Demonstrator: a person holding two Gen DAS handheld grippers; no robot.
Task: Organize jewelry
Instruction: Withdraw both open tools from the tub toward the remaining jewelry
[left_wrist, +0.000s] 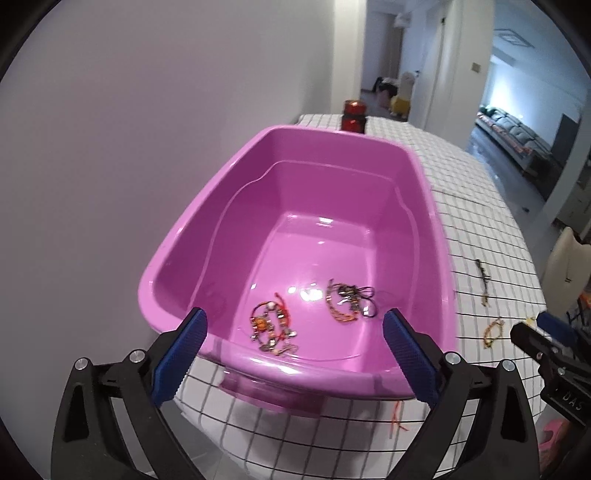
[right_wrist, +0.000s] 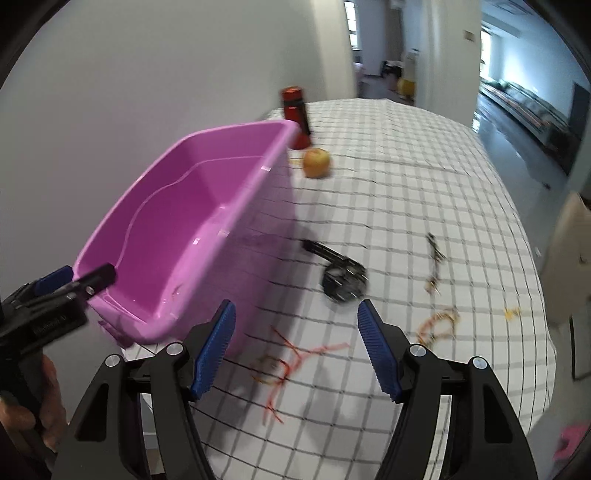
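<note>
**Two bracelets in the tub, more on the cloth**

My left gripper (left_wrist: 291, 354) hangs jaws apart at the pink tub's (left_wrist: 184, 236) near rim; two beaded bracelets (left_wrist: 271, 326) lie inside. My right gripper (right_wrist: 295, 347), jaws wide, holds nothing over the red cord bracelet (right_wrist: 291, 363) on the checked tablecloth (right_wrist: 424, 177), with a black watch (right_wrist: 341, 278) farther off.

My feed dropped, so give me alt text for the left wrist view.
The open left tongs hover at the near rim of a pink plastic tub holding two beaded bracelets. More bracelets lie right of it on the checked tablecloth.
</note>
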